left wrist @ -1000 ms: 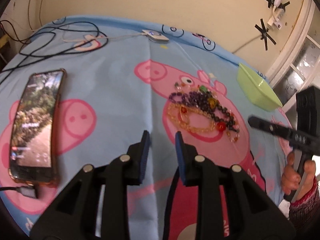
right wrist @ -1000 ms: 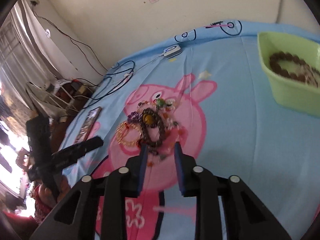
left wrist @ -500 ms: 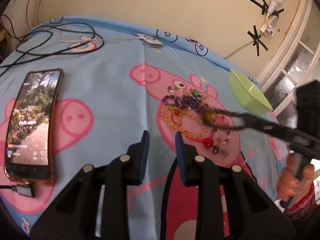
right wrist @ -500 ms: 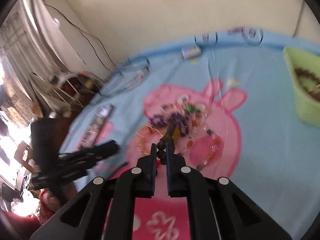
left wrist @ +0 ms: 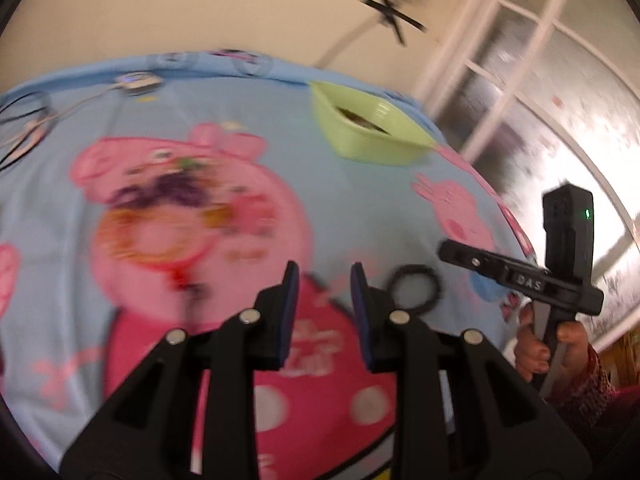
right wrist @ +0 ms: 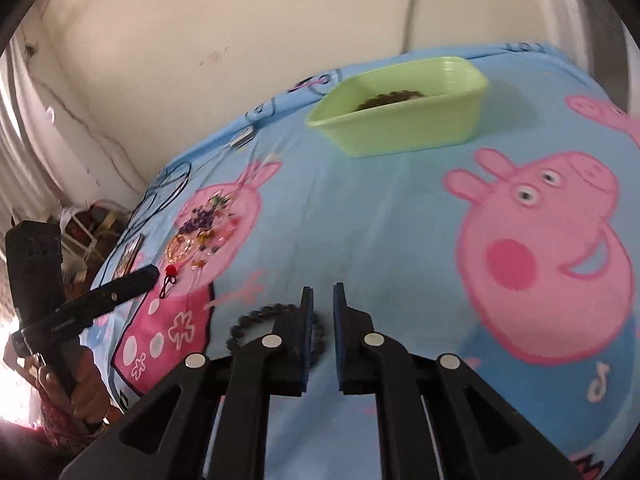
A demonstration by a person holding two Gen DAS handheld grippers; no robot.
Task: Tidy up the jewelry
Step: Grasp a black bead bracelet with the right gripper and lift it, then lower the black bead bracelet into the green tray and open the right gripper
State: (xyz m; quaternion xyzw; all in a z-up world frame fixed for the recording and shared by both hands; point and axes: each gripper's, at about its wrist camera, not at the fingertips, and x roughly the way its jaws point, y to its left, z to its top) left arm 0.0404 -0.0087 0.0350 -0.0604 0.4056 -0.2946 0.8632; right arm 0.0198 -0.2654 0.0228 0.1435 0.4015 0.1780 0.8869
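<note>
the right gripper (right wrist: pixel 321 300) is released, nothing between its fingers. the dark bracelet (right wrist: pixel 256 316) lies on the sheet (right wrist: pixel 380 216) just beside it. the left gripper (left wrist: pixel 323 280) is released too.

Bracelet (right wrist: pixel 256 320) on sheet (right wrist: pixel 400 220), before tub (right wrist: pixel 404 128)

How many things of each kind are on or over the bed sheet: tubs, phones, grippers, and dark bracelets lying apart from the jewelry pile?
Green tub: 1
Phone: 1
Dark bead bracelet apart from the pile: 1
Grippers: 2, the left gripper and the right gripper
Total: 5
The jewelry pile itself is too tangled to count.
</note>
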